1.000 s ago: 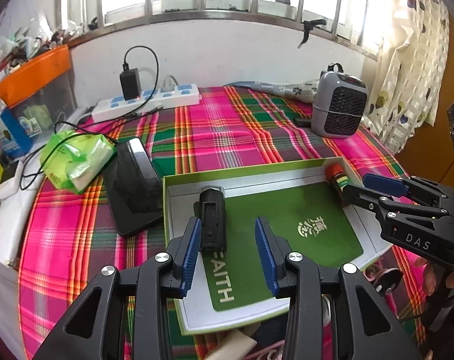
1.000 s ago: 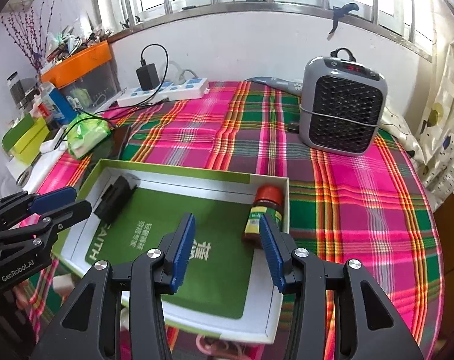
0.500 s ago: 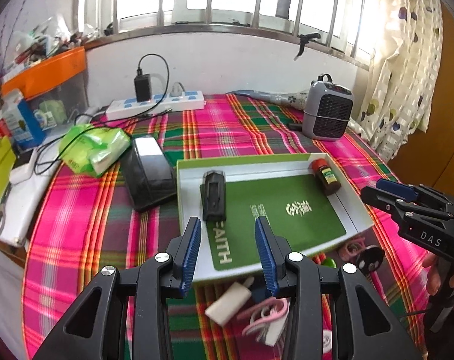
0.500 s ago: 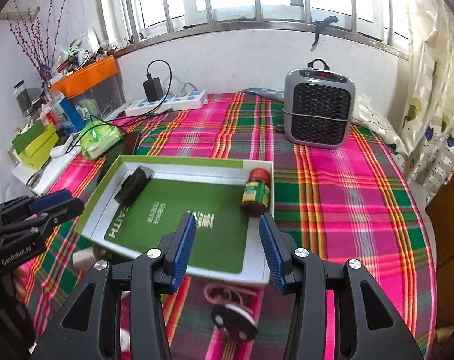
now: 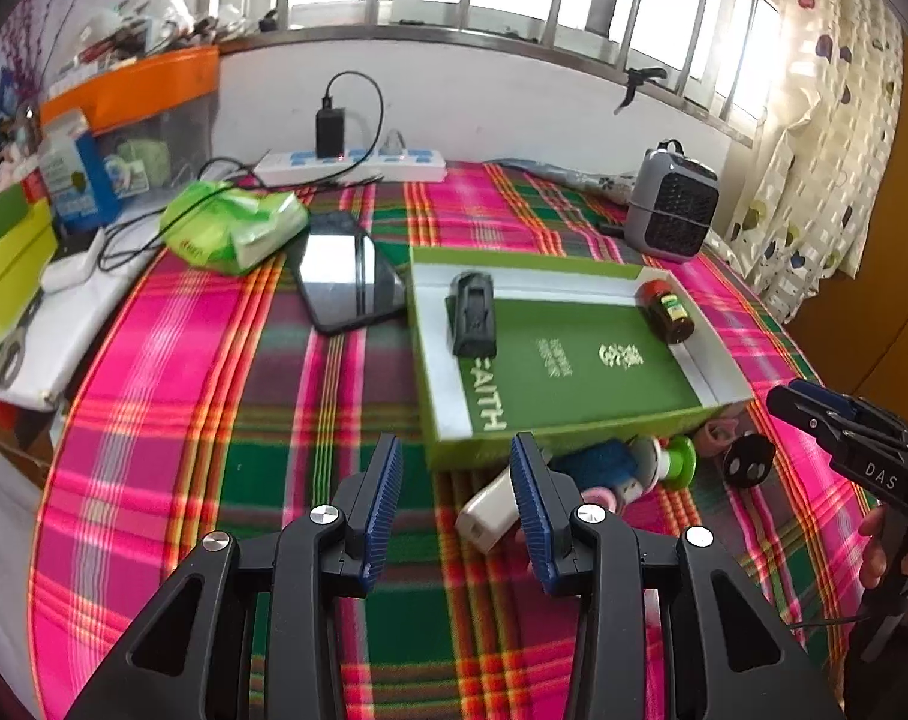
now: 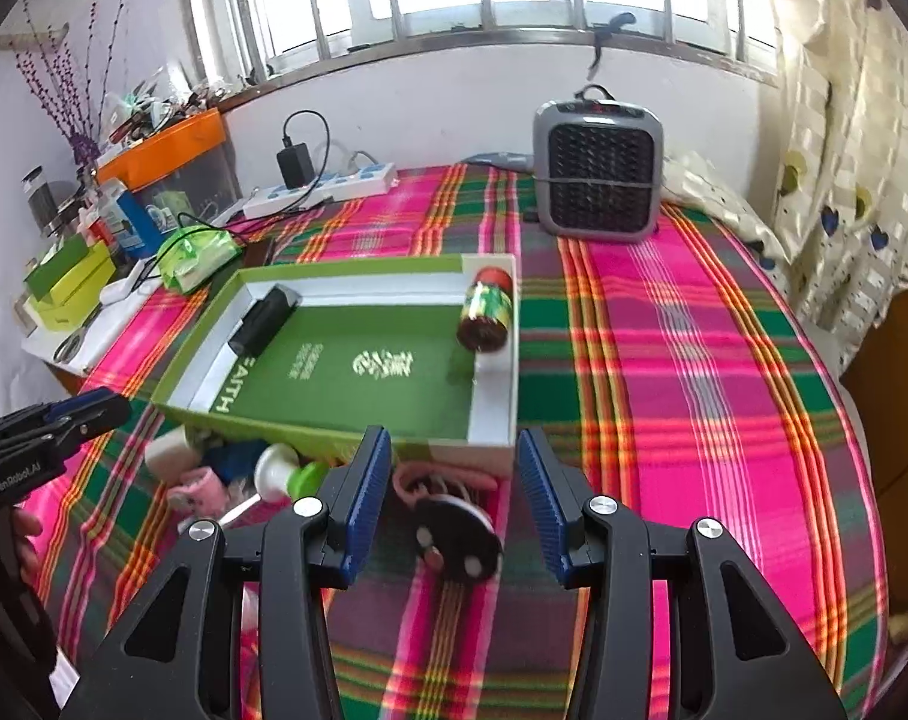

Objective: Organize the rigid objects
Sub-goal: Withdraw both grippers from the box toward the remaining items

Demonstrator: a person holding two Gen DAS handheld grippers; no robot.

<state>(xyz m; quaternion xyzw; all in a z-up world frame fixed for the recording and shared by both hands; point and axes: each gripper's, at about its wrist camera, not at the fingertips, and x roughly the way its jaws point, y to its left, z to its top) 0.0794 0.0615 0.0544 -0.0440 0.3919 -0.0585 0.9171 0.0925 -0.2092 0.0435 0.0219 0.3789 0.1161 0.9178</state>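
A green and white box tray (image 5: 442,384) (image 6: 496,396) lies on the plaid cloth. Inside it lie a black clip-like block (image 5: 472,315) (image 6: 262,321) at the left end and a small brown jar with a red lid (image 5: 667,312) (image 6: 484,312) at the right end. In front of the tray lie loose items: a white block (image 5: 484,513), a blue piece (image 5: 598,462), a green and white spool (image 5: 670,459) (image 6: 286,474), a pink item (image 6: 199,489) and a black disc (image 5: 748,462) (image 6: 454,537). My left gripper (image 5: 454,504) is open, above the cloth near the white block. My right gripper (image 6: 451,495) is open over the black disc.
A black tablet (image 5: 346,273), a green packet (image 5: 232,228), a power strip with charger (image 5: 346,162) and a small grey heater (image 5: 670,210) (image 6: 598,168) stand behind the tray. Boxes and scissors (image 5: 1,360) crowd the left ledge. A curtain (image 6: 844,150) hangs at right.
Both grippers have pulled back and up from the tray. The loose items in front of the tray have come into view. Both stay open.
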